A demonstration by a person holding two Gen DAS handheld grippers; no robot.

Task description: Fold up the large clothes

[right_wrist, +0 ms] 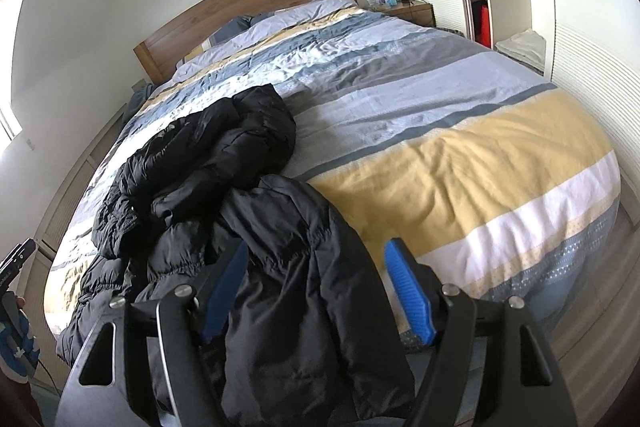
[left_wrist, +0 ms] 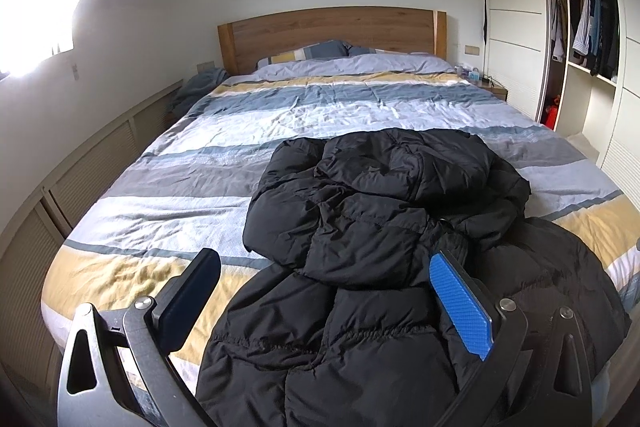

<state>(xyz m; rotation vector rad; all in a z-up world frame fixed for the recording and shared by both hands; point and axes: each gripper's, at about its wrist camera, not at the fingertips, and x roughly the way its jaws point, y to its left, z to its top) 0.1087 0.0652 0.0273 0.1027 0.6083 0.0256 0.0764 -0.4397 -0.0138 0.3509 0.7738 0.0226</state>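
Note:
A black puffer jacket (left_wrist: 372, 227) lies crumpled on the striped bedspread (left_wrist: 224, 147) near the foot of the bed. In the left wrist view my left gripper (left_wrist: 324, 263) is open above the jacket's near part, fingers wide apart, nothing between them gripped. In the right wrist view the jacket (right_wrist: 280, 247) hangs over the bed's foot edge, and my right gripper (right_wrist: 316, 255) is open with a fold of the jacket lying between its blue pads (right_wrist: 408, 291), not pinched.
A wooden headboard (left_wrist: 332, 31) and pillows sit at the far end. An open wardrobe (left_wrist: 588, 39) with hanging clothes stands to the right, a nightstand (right_wrist: 412, 9) beside it. Low slatted cabinets (left_wrist: 80, 179) run along the left wall. The other gripper shows at the left edge (right_wrist: 16, 259).

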